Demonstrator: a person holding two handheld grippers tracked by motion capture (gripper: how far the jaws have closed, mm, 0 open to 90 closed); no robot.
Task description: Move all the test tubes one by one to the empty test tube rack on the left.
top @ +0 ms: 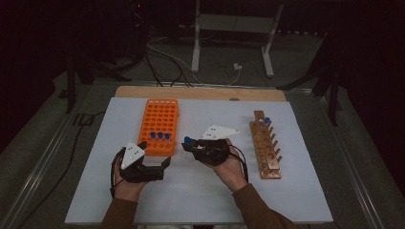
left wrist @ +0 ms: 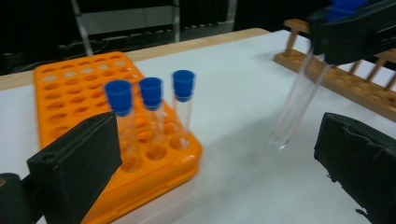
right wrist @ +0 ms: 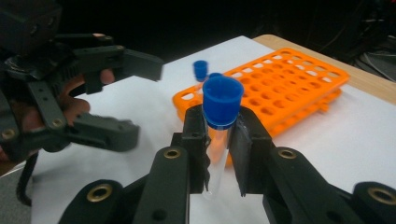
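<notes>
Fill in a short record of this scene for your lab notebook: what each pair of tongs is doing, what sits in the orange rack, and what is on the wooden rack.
right tongs: shut on a blue-capped test tube, gripped just below the cap, tube hanging clear of the table
left tongs: open, nothing between them, facing the held tube
orange rack: three blue-capped tubes standing in a row in its near end
wooden rack: to the right on the white table, one blue-capped tube at its far end
</notes>
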